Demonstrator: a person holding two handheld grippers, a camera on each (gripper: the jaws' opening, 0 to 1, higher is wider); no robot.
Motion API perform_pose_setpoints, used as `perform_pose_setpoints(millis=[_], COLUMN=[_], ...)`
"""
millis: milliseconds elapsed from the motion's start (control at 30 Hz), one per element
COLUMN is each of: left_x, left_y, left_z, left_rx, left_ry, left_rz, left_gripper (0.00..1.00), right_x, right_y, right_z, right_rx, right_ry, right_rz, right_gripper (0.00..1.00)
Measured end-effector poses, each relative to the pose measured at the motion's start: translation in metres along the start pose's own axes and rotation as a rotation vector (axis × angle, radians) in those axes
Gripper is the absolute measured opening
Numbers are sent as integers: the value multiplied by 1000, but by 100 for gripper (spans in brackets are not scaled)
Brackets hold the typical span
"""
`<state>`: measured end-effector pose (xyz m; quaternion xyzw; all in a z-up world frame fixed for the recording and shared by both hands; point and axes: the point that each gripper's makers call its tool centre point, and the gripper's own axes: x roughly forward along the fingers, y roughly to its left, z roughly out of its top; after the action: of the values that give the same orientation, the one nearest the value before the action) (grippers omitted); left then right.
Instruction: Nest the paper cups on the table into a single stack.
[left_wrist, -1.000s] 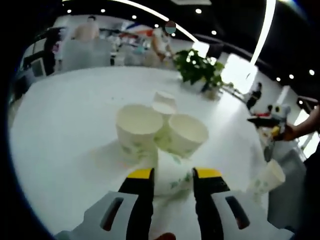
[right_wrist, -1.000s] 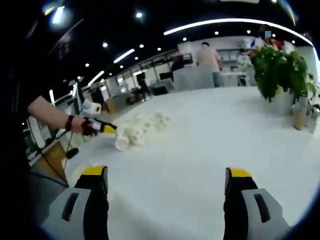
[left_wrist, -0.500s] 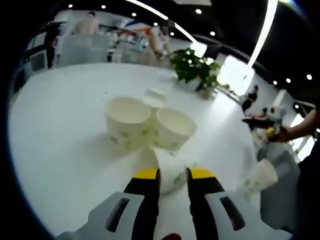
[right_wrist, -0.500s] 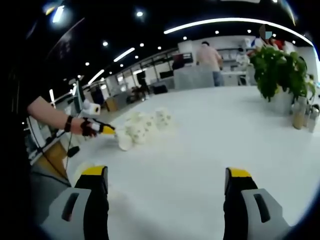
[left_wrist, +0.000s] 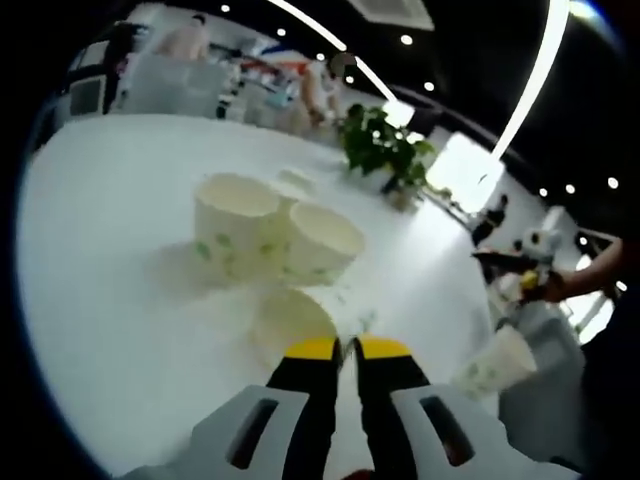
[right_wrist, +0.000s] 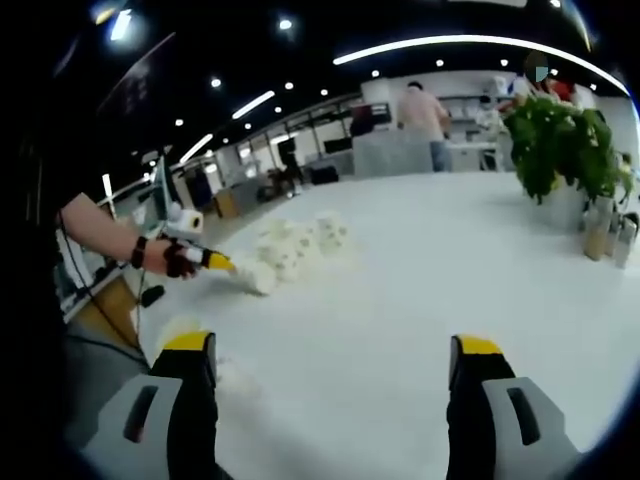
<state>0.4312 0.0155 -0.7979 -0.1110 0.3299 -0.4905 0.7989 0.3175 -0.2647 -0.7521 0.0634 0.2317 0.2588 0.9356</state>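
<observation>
My left gripper (left_wrist: 341, 347) has narrowed since a second ago and now pinches the lower-centre cup (left_wrist: 293, 318), ready to nest; right gripper (right_wrist: 333, 352) stays wide.

We see a white table (left_wrist: 90, 260) carrying cream paper cups (left_wrist: 235, 225) printed with small green leaf sprigs. Our left gripper (left_wrist: 347, 348) has yellow tips on black fingers with pale grey housings, and the right gripper (right_wrist: 330, 345) matches. The plant (right_wrist: 560, 140) at the far edge is deep green.
</observation>
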Motion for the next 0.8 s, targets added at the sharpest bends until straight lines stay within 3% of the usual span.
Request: perform_pose_setpoints(millis=[267,533,800], left_x=[-4,-12,-27], left_y=[-14,-33,-51], left_z=[1,-2,0], left_rx=[1,8,9], left_ry=[-29,-18,-28], left_rz=[-16,-21,-10], left_gripper=[0,0,0], right_x=[-4,-6,-5], right_y=[4,11,20], right_z=[0,10,25], right_rx=[-19,-22,-79], right_ry=[6,-27,-53], right_rz=[15,24,45], right_gripper=[94,94,94])
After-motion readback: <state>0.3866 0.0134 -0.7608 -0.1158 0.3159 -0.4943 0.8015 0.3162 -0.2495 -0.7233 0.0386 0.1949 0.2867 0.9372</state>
